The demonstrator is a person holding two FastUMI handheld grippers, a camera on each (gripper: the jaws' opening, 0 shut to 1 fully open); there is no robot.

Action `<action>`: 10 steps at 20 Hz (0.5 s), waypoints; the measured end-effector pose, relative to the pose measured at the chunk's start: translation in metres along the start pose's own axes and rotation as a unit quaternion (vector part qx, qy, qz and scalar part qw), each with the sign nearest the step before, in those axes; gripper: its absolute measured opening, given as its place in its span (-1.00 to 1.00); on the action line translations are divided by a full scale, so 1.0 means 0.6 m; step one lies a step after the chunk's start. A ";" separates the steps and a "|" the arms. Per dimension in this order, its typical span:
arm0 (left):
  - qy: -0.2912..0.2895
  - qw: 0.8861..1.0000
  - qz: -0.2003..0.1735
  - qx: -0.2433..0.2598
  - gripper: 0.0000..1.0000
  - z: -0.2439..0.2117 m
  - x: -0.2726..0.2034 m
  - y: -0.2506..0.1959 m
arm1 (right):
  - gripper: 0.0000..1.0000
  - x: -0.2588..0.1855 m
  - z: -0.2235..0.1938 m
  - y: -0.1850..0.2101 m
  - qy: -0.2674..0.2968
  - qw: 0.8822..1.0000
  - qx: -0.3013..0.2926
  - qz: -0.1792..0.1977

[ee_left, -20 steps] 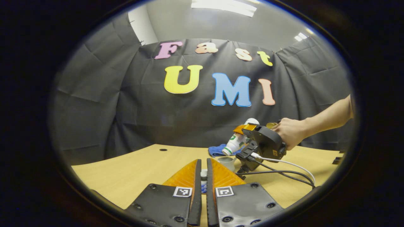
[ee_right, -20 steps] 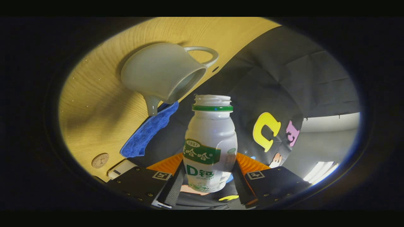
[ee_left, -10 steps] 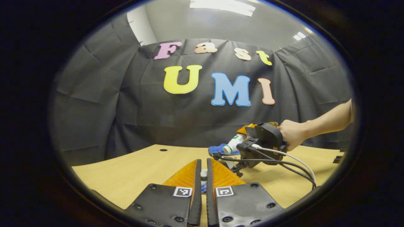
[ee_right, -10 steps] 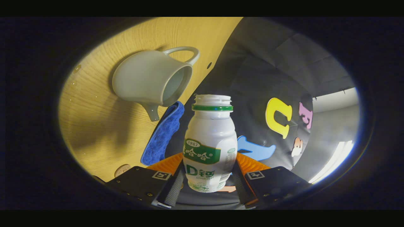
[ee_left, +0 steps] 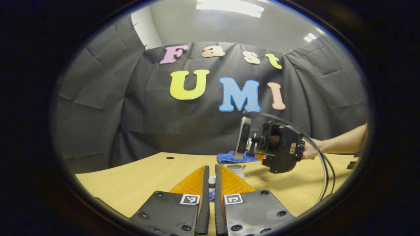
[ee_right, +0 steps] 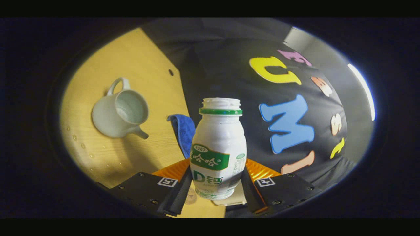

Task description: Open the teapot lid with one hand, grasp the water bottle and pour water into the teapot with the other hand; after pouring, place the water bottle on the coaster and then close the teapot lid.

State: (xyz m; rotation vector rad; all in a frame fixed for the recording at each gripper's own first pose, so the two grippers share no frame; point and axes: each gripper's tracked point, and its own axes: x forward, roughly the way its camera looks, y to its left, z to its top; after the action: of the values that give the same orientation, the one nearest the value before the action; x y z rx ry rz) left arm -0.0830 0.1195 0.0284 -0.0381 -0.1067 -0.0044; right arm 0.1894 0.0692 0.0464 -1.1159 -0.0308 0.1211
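The white bottle (ee_right: 218,147) with a green label and no cap stands upright in the right gripper view, with my right gripper (ee_right: 218,178) shut on its lower body. To its left the pale teapot (ee_right: 119,113) sits on the table with its mouth open and no lid on it. In the left gripper view my left gripper (ee_left: 211,167) is shut on a small pale knob, the teapot lid (ee_left: 212,180). Beyond its tips is the teapot (ee_left: 236,169), and a hand (ee_left: 308,152) holds the right gripper's housing (ee_left: 280,149) above and right of it.
A blue cloth (ee_right: 183,129) lies behind the teapot near the booth wall. A small round wooden coaster (ee_right: 190,198) and a pale flat object (ee_right: 234,198) show beneath the bottle. Water drops dot the wooden table (ee_right: 78,137). Cables loop from the right gripper (ee_left: 323,170).
The right gripper has rolled the bottle from its tipped pose over the teapot back toward upright and drawn it right, away from the teapot. My left gripper has stayed put.
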 end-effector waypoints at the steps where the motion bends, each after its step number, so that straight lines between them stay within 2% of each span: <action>1: 0.006 1.000 -0.002 -0.001 -0.74 -0.007 0.004 -0.005 | 0.44 -0.006 -0.002 -0.003 -0.002 0.998 0.063 0.002; 3: 0.019 1.000 -0.014 -0.011 -0.65 -0.016 0.013 -0.023 | 0.44 -0.019 -0.004 -0.003 -0.013 0.984 0.180 0.009; 4: 0.021 0.999 -0.019 -0.015 -0.65 -0.013 0.018 -0.032 | 0.43 -0.027 -0.006 -0.007 -0.016 0.974 0.224 0.011; 5: 0.020 0.999 -0.023 -0.016 -0.74 -0.010 0.024 -0.037 | 0.43 -0.034 -0.011 -0.009 -0.016 0.964 0.264 0.013; 8: 0.018 0.999 -0.041 -0.021 -0.73 0.004 0.060 -0.060 | 0.43 -0.061 -0.053 -0.009 -0.002 0.922 0.386 0.030; 9: 0.015 0.998 -0.054 -0.026 -0.67 0.015 0.095 -0.075 | 0.43 -0.076 -0.077 -0.015 0.002 0.899 0.436 0.044; 10: 0.012 0.998 -0.064 -0.026 -0.73 0.023 0.114 -0.085 | 0.44 -0.085 -0.095 -0.025 -0.001 0.884 0.465 0.046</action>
State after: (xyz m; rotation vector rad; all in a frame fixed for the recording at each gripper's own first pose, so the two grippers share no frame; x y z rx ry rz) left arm -0.0170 0.0687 0.0513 -0.0840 -0.0849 -0.1349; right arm 0.1447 0.0058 0.0366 -0.1499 0.0747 0.1941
